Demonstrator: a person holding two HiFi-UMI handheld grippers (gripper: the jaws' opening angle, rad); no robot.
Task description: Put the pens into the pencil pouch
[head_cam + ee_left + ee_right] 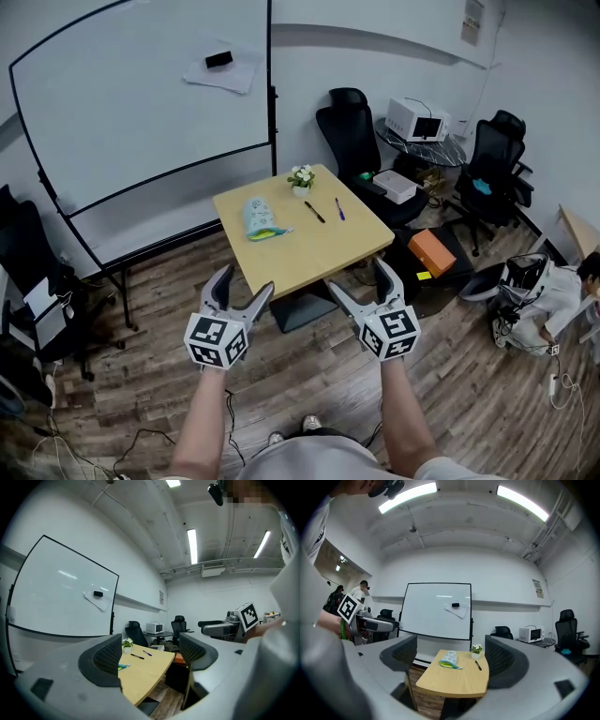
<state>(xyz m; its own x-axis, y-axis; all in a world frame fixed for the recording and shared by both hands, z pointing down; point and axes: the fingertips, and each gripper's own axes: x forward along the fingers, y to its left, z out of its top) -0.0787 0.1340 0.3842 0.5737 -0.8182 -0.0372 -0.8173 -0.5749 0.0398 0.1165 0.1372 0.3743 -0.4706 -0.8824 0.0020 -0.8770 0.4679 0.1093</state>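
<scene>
Office room, wood floor; a small square worktop (309,253) stands in front of a whiteboard (141,94). Left gripper (246,287) and right gripper (358,279): fingers spread, nothing between them, both held well short of the worktop. On it, the pencil pouch (259,218) lies flat toward the left, and its near end looks open. Black pen (314,212) and purple pen (339,208) lie apart to its right.

Judgement: pens are light, stiff, smooth and likely to roll, so pinch mid-barrel. Pouch is soft and may slide, so pin it near the mouth.
</scene>
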